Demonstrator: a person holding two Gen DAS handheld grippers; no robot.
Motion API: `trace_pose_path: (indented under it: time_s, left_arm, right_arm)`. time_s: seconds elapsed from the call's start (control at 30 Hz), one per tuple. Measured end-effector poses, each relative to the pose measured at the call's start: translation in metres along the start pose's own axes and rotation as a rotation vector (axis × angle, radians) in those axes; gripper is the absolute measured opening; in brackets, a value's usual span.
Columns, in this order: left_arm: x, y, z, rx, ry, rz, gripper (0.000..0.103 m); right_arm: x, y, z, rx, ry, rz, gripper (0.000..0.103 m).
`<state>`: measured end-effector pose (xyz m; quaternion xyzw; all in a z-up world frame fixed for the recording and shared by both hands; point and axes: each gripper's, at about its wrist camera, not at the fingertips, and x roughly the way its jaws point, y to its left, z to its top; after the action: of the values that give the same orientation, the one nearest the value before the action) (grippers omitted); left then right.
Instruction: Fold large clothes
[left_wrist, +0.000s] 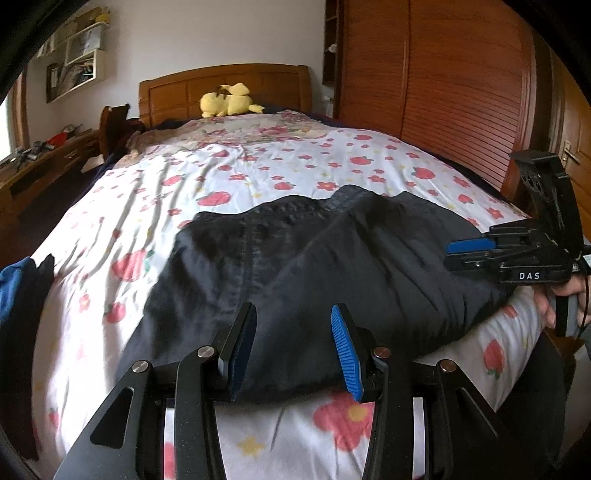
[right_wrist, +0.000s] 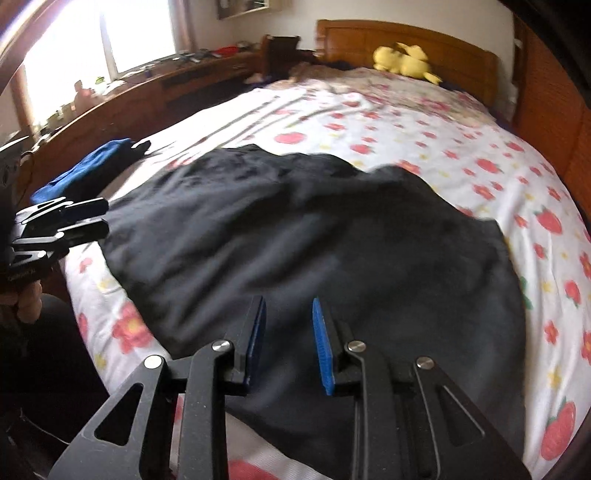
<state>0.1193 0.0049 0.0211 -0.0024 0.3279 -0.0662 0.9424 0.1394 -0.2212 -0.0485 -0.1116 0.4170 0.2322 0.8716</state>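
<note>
A large black garment (left_wrist: 314, 258) lies spread across the near end of the bed; it also fills the middle of the right wrist view (right_wrist: 295, 240). My left gripper (left_wrist: 293, 314) is open, its blue-padded fingers hovering over the garment's near edge, nothing between them. My right gripper (right_wrist: 288, 306) is open over the garment's near right part and holds nothing. The right gripper also shows at the right of the left wrist view (left_wrist: 452, 253), and the left gripper at the left edge of the right wrist view (right_wrist: 103, 216).
The bed has a white sheet with red flowers (left_wrist: 258, 162). A blue and black cloth pile (right_wrist: 92, 162) lies at the bed's left edge. A yellow plush toy (left_wrist: 229, 99) sits by the wooden headboard. A wooden wardrobe (left_wrist: 443, 92) stands right, a desk (right_wrist: 147, 88) left.
</note>
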Motion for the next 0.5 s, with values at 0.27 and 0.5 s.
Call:
trace_pose_path:
  time_s: [0.27, 0.5]
  left_arm:
    - [-0.024, 0.015, -0.013, -0.051, 0.004, 0.055, 0.044]
    - [-0.034, 0.024, -0.015, -0.092, 0.008, 0.093, 0.044]
  right_arm:
    - [0.050, 0.035, -0.016, -0.092, 0.101, 0.027, 0.027]
    - [0.052, 0.031, -0.025, -0.045, 0.067, 0.025, 0.027]
